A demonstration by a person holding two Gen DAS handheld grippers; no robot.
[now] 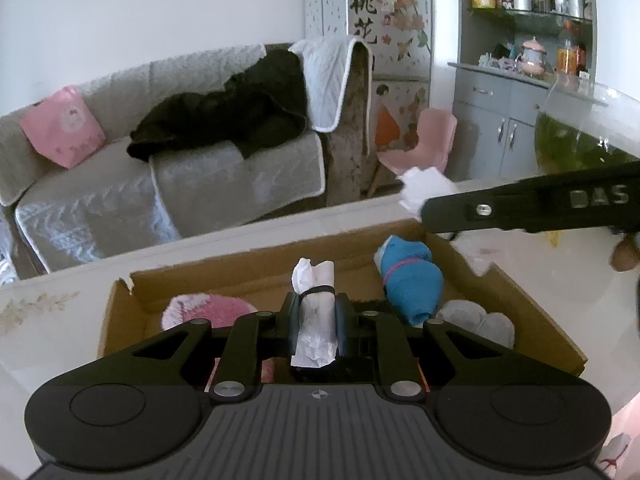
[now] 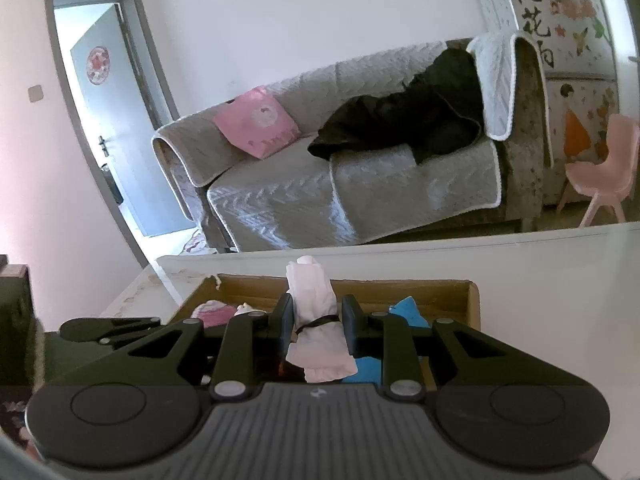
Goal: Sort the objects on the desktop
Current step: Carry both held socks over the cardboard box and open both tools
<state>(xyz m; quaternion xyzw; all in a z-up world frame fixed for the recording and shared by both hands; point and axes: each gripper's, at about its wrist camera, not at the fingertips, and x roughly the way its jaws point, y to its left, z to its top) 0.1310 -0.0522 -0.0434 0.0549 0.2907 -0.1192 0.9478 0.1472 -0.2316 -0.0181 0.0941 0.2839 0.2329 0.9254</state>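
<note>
The left claw (image 1: 316, 312) is clenched on a white cloth roll (image 1: 314, 320) over the cardboard box (image 1: 532, 300); the right claw (image 2: 316, 320) pinches a pale roll (image 2: 318, 320) above the same box. Both bundles look light, soft and squashy, so the grip beside the black band (image 1: 318, 290) seems the safest hold. A blue bundle (image 1: 410, 276) and a pink pad (image 1: 208, 310) lie inside.

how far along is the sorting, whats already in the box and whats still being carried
Already in the cardboard box: a blue bundle, a pink item and a grey-white one. In hand: the left gripper and the right gripper each clamp a banded white roll above the box. Left: releasing both.
</note>
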